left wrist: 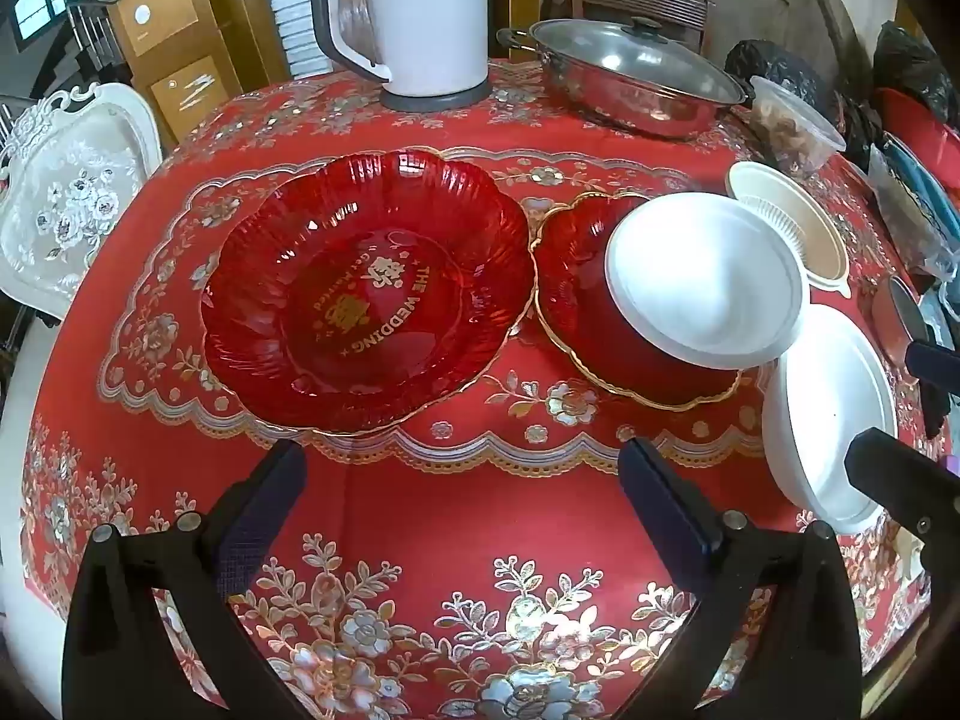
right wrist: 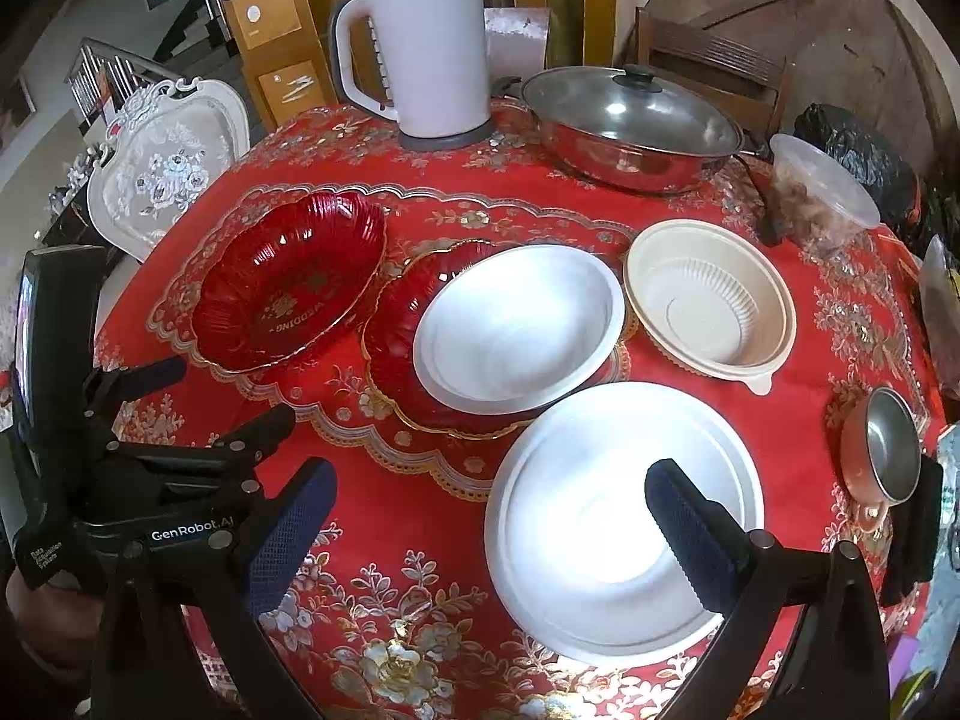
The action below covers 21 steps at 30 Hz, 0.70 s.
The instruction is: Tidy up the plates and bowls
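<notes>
Both grippers released, nothing held. Left gripper (left wrist: 462, 492) hovers over red floral tablecloth (left wrist: 480, 516), jaws wide, just short of big red scalloped plate (left wrist: 366, 294) w/ "THE WEDDING" in gold. Right gripper (right wrist: 492, 516) also spread wide, jaws either side of near white bowl (right wrist: 600, 516), right pad over its rim; contact can't tell. Smaller red gold-rim plate (right wrist: 396, 330) sits beside big red one, w/ 2nd white bowl (right wrist: 516, 324) resting in it. Beige plastic bowl (right wrist: 708, 300) just right of that. Back of table: white kettle (right wrist: 432, 54), lidded steel pot (right wrist: 630, 120), clear tub (right wrist: 822, 192).
</notes>
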### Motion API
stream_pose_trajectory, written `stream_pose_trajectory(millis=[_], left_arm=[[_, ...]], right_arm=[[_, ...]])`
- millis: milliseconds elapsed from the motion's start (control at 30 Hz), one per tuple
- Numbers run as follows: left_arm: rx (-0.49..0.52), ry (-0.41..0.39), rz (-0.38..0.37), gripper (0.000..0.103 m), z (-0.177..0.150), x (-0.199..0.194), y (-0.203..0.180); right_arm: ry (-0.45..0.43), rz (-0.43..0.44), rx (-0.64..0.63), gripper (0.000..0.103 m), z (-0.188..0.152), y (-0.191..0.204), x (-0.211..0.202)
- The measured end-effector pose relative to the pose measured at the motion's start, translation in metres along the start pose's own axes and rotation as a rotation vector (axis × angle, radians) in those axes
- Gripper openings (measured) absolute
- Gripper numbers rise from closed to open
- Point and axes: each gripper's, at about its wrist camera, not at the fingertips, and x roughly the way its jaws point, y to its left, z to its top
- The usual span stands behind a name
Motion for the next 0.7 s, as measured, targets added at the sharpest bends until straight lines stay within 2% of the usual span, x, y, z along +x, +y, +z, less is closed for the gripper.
stream_pose_trajectory(millis=[700], left_arm=[[-0.017, -0.001, -0.012, 0.103, 0.0047, -0.0005, 0.001]], right_arm=[[-0.023, -0.045, 0.025, 0.103, 0.0038, -0.0052, 0.0013]])
